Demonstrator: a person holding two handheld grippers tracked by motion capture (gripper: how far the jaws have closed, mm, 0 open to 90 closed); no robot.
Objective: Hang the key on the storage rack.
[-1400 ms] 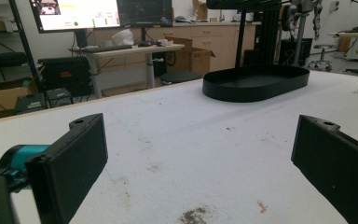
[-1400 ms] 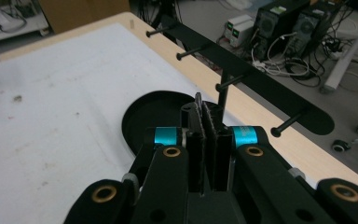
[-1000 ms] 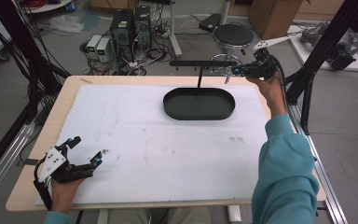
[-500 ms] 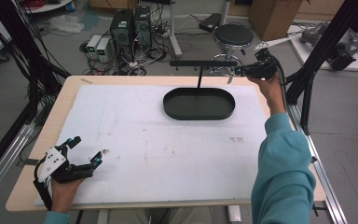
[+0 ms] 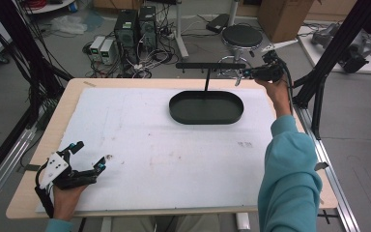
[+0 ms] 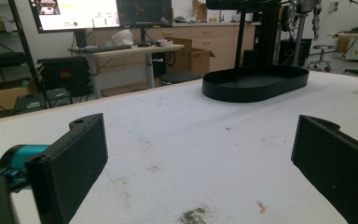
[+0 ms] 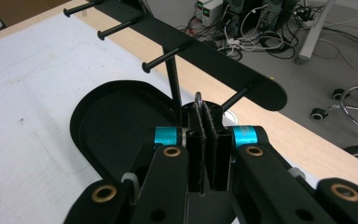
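A black oval tray (image 5: 206, 116) lies at the back middle of the table, with a thin post rising from it to a black crossbar (image 5: 210, 65) that carries several pegs. My right gripper (image 5: 241, 75) is raised beside the bar's right end. In the right gripper view it (image 7: 207, 112) is shut on a small metal ring (image 7: 198, 98), whose silvery top edge pokes above the pads, just short of the end peg (image 7: 239, 95). My left gripper (image 5: 93, 151) rests near the table's front left corner. It (image 6: 200, 154) is open, with only bare table between its jaws, and the tray (image 6: 256, 86) lies far ahead.
The white mat (image 5: 174, 154) covers most of the wooden table (image 5: 72, 99). Black frame posts (image 5: 328, 58) stand close to the right gripper. Behind the table are a stool (image 5: 241, 36), computers (image 5: 128, 26) and cables on the floor.
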